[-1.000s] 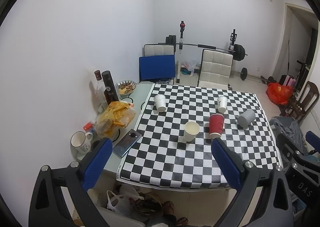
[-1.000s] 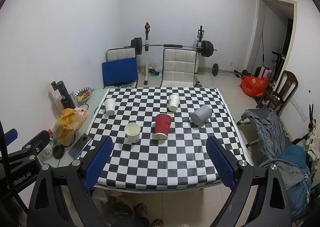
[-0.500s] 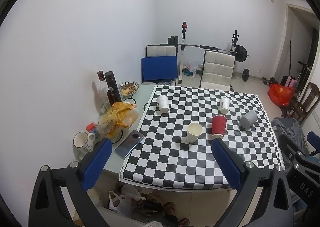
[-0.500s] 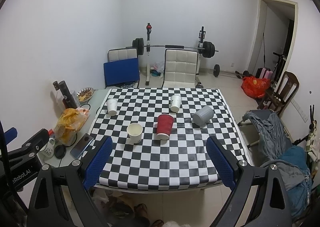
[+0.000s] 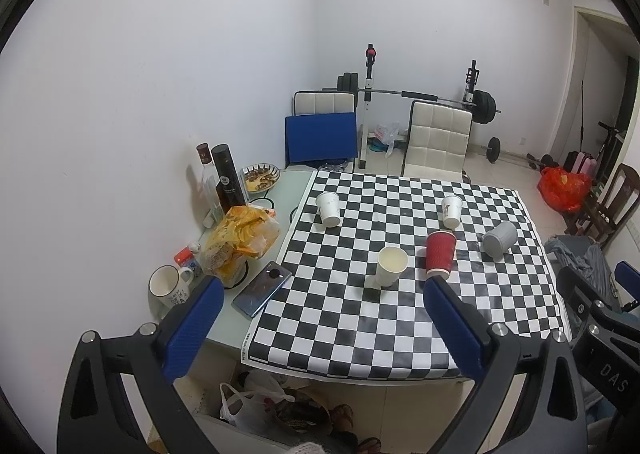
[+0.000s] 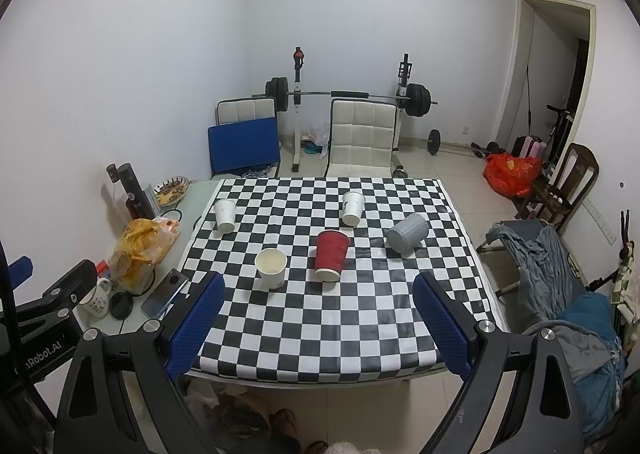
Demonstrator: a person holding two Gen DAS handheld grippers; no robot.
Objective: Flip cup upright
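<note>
On the checkered table [image 5: 360, 334] [image 6: 320, 326] several cups stand. A red cup [image 5: 440, 254] [image 6: 331, 254] stands upside down near the middle. A grey cup [image 5: 499, 238] [image 6: 407, 232] lies on its side at the right. A cream cup [image 5: 391, 265] [image 6: 271, 266] stands upright. Two white cups [image 5: 329, 209] [image 5: 451, 211] [image 6: 225, 215] [image 6: 353, 207] stand upside down at the back. My left gripper [image 5: 320, 294] and right gripper [image 6: 318, 296] are open and empty, held well back above the table's near edge.
On the left side strip lie a phone [image 5: 262, 294], a yellow snack bag [image 5: 240, 242], a mug [image 5: 168, 286], two bottles [image 5: 224, 181] and a bowl [image 5: 260, 177]. Chairs [image 6: 360, 141] and a barbell rack stand behind. Clothes [image 6: 540, 254] hang at the right.
Both grippers have drawn back and risen slightly, so the table appears a little farther and lower in view. No cup has moved. Both stay open.
</note>
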